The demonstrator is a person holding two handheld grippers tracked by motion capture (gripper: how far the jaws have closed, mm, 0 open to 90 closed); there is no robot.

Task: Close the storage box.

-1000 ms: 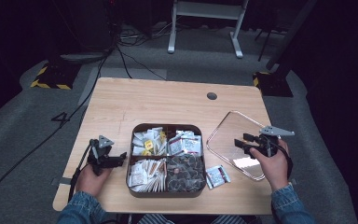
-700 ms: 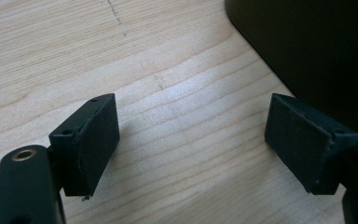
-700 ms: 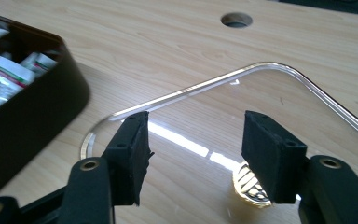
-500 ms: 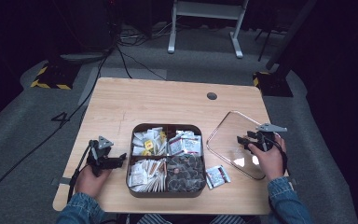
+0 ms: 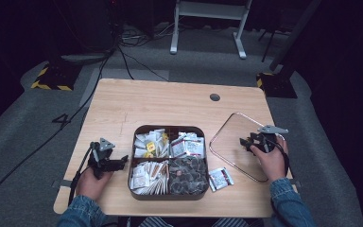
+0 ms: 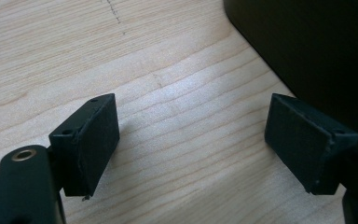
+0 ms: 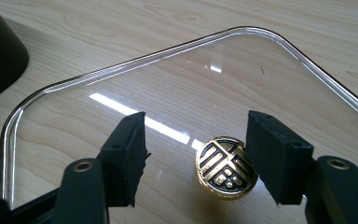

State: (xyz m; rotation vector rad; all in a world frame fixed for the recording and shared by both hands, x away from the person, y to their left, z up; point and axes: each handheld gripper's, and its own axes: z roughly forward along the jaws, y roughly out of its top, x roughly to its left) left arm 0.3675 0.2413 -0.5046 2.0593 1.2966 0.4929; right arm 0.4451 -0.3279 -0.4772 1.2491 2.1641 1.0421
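Lying flat on the tabletop [image 5: 123,109] right of the compartment box [image 5: 169,161], clear lid [image 7: 121,84] with gold-and-black knob [image 7: 224,168] between the parted, non-gripping jaws of the right hand-held gripper [image 7: 196,161]; left hand-held gripper [image 6: 191,140] wide, empty.

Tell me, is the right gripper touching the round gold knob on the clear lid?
Cannot tell. In the right gripper view, the round gold knob overlaps one of the open jaws, hiding any gap.

Take the compartment tray [image 5: 170,196] as your landmark: your clear lid [image 5: 227,124] lies to its right, a packet [image 5: 220,178] just beside its right front corner.
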